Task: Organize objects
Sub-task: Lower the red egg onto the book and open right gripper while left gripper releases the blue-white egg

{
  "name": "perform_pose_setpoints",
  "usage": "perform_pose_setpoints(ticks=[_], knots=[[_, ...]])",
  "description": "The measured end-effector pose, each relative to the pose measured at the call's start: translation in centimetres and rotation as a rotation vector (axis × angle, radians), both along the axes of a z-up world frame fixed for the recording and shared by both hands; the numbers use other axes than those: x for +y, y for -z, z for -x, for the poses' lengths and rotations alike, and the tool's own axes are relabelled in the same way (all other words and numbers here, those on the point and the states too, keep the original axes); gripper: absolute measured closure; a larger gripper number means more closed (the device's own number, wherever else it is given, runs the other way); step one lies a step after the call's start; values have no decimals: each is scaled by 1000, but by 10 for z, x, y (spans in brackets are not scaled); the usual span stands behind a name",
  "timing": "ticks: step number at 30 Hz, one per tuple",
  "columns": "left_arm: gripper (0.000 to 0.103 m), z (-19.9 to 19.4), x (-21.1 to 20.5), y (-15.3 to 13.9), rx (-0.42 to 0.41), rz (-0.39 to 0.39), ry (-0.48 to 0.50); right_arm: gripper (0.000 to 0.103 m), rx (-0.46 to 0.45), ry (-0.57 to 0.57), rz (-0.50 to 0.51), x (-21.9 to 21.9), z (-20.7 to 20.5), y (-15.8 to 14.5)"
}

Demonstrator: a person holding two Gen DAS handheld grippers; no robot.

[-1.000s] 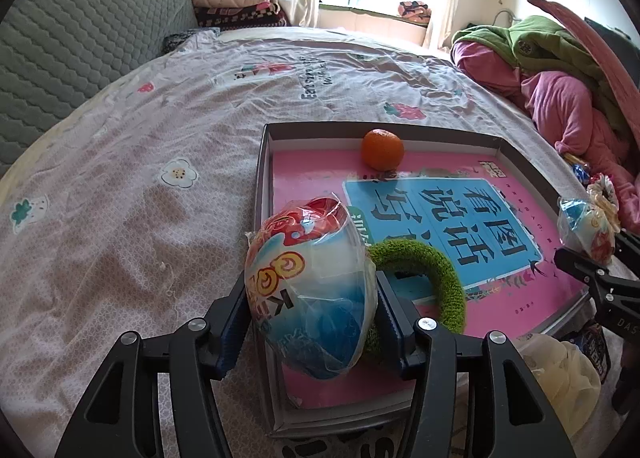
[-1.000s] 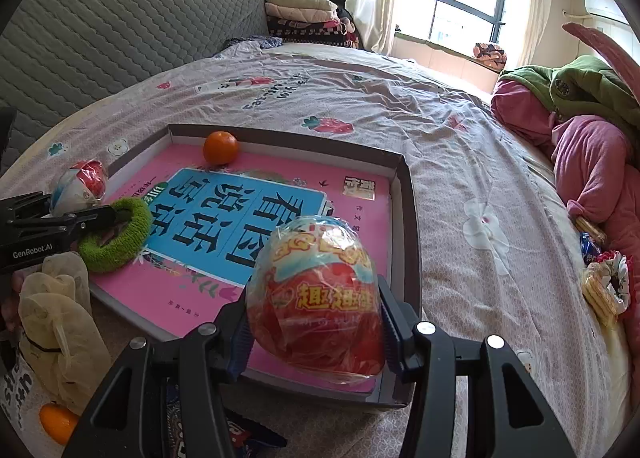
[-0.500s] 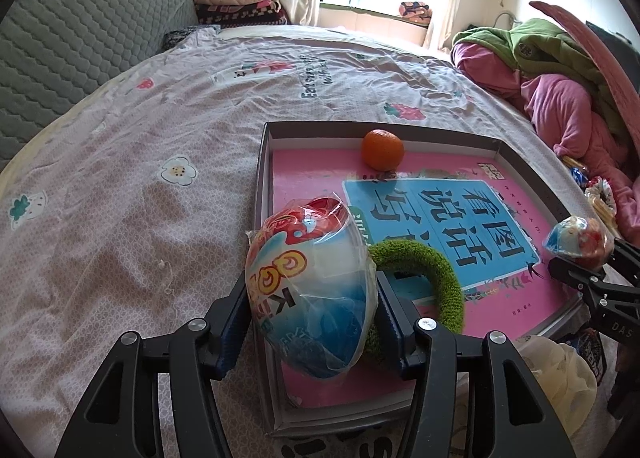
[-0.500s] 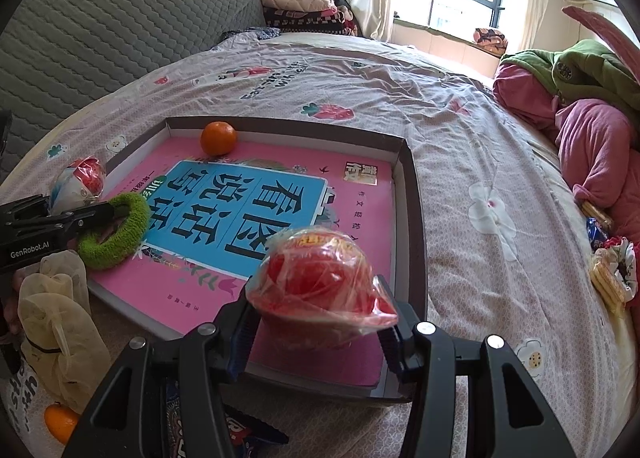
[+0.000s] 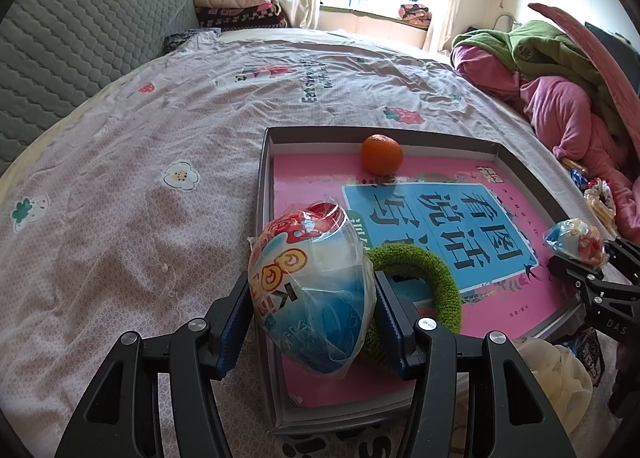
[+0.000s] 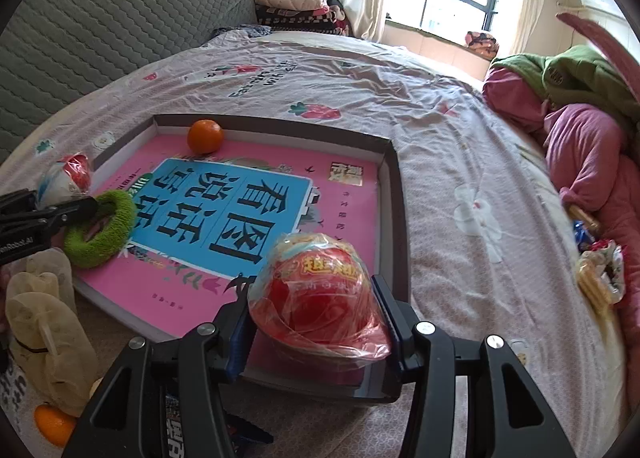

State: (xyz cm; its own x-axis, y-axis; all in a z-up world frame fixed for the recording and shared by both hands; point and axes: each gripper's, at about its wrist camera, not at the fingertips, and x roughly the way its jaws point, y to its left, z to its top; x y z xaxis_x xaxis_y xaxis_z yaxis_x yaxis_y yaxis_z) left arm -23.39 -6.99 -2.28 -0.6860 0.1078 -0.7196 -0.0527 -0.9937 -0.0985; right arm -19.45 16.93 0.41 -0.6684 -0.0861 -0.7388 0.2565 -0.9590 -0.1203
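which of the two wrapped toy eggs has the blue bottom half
The one clamped in the left gripper: this blue-and-red toy egg has a blue lower half. The toy egg in the right gripper is red and orange, with no blue half.

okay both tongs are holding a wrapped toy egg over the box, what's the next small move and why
Probably lower the right tongs and open them, so the red egg drops into the box. It sits clamped just above the box's near right corner, where the pink book is bare. The left tongs hold theirs against the green ring.
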Motion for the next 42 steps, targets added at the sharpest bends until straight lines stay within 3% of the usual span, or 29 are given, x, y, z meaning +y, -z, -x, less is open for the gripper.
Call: perform_pose_setpoints(ticks=[13, 19, 42], knots=[[45, -2, -2, -7, 14, -10, -3, 50, -8, -7, 41, 3, 0, -3], [44, -4, -3, -12, 26, -19, -7, 44, -12, 9, 83, 8, 2, -4], [44, -14, -1, -25, 67, -15, 4, 42, 52, -17, 68, 3, -7, -18]])
